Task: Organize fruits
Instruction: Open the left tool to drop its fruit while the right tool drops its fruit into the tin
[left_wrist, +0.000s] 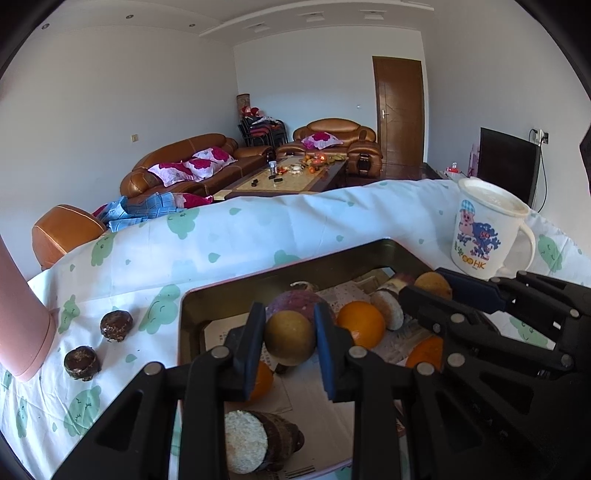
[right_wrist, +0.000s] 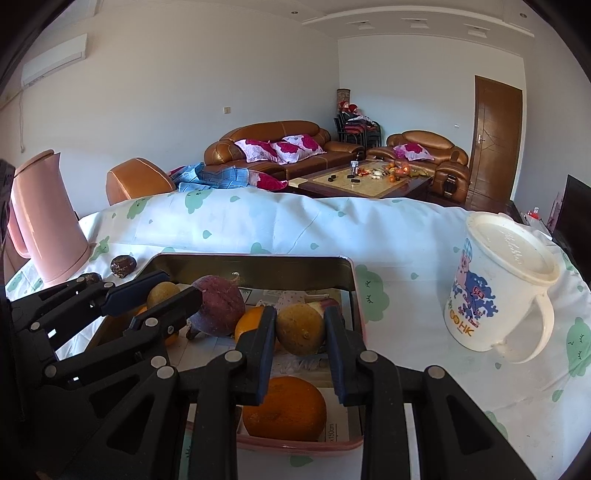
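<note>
White cloth (right_wrist: 280, 229) printed with green shapes covers the table, and the pink-rimmed tray (right_wrist: 258, 264) sits on it as the landmark. Inside the tray, the left gripper (left_wrist: 290, 338) is clamped on a yellow-brown round fruit (left_wrist: 290, 338), and the right gripper (right_wrist: 300, 328) is clamped on a second yellow-brown fruit (right_wrist: 300, 328) toward the tray's right wall. Oranges (right_wrist: 284, 408), a purple root (right_wrist: 219, 306) and a cut taro (left_wrist: 251, 441) crowd the tray floor between them. Beyond the tray's left edge lie two dark round fruits (left_wrist: 116, 325) and a pink kettle (right_wrist: 48, 221). Right of the tray stands a lidded white mug (right_wrist: 495, 284), with bare cloth between. Behind the tray's far rim the cloth lies bare to the table edge.
</note>
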